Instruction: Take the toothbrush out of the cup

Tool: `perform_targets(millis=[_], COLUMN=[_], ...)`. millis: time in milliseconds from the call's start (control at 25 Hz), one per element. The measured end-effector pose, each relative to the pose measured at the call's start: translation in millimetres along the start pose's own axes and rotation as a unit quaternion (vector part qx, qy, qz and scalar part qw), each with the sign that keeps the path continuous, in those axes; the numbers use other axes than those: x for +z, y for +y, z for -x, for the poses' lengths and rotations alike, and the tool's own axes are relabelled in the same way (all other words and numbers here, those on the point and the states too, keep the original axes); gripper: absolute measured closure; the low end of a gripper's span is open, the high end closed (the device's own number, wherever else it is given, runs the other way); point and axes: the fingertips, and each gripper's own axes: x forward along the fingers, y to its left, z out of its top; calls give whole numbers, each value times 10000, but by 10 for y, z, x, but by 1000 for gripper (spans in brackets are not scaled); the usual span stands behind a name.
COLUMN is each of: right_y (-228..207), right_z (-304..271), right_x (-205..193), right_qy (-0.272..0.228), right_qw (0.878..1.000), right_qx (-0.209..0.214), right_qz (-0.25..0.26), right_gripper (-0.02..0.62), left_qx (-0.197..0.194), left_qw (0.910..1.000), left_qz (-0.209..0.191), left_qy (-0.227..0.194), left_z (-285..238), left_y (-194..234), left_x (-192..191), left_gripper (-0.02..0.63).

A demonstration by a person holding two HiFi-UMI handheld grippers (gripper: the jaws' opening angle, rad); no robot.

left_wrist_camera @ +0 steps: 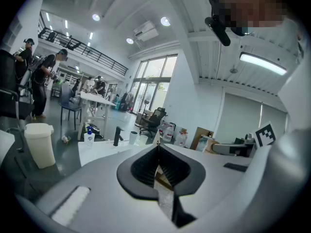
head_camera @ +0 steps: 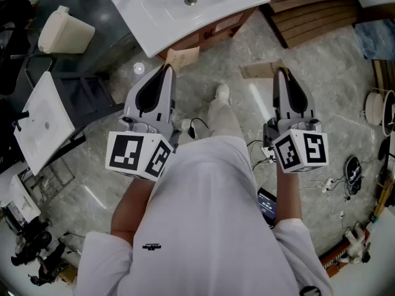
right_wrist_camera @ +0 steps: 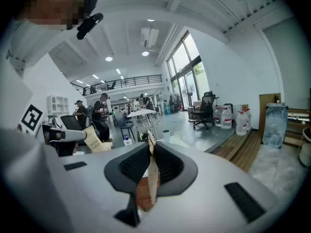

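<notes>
A small white cup (left_wrist_camera: 133,137) stands on the white sink top (left_wrist_camera: 99,150) beside a black tap (left_wrist_camera: 118,136); in the right gripper view the cup (right_wrist_camera: 166,135) is tiny and far off. No toothbrush can be made out at this size. In the head view the sink top (head_camera: 160,26) lies ahead on the floor's far side. My left gripper (head_camera: 166,68) and right gripper (head_camera: 281,73) are held at waist height, pointing toward it and well short of it. The left gripper (left_wrist_camera: 158,144) and the right gripper (right_wrist_camera: 149,139) are both shut with nothing between the jaws.
A white bin (head_camera: 65,31) stands left of the sink, with a white basin panel (head_camera: 40,122) on a rack nearer me. Wooden slats (head_camera: 315,11) lie at the far right, cables (head_camera: 333,184) on the floor at right. A soap bottle (left_wrist_camera: 88,136) stands on the sink top. People stand far back.
</notes>
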Motion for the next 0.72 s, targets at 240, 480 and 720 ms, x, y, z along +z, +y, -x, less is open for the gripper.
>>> perform_targets(millis=[240,480,720], right_y=[73,-323,-774], right_z=[780,1217,1564], right_x=[-132,-235,-259], right_qy=[110,160,93], right_qw=[9992,9944,9935], right_qx=[391,942,1086], right_qz=[37,442,338], right_gripper=[568,568,568], left_qx=[196,723,883], left_qw=[9996,9973,9961], left_qz=[133,119,-10], left_qy=[137,60,-74], left_z=[613,684,678], left_y=[-743,-1461,-2027], left_x=[-359,-643,-736], left_gripper=[600,600,600])
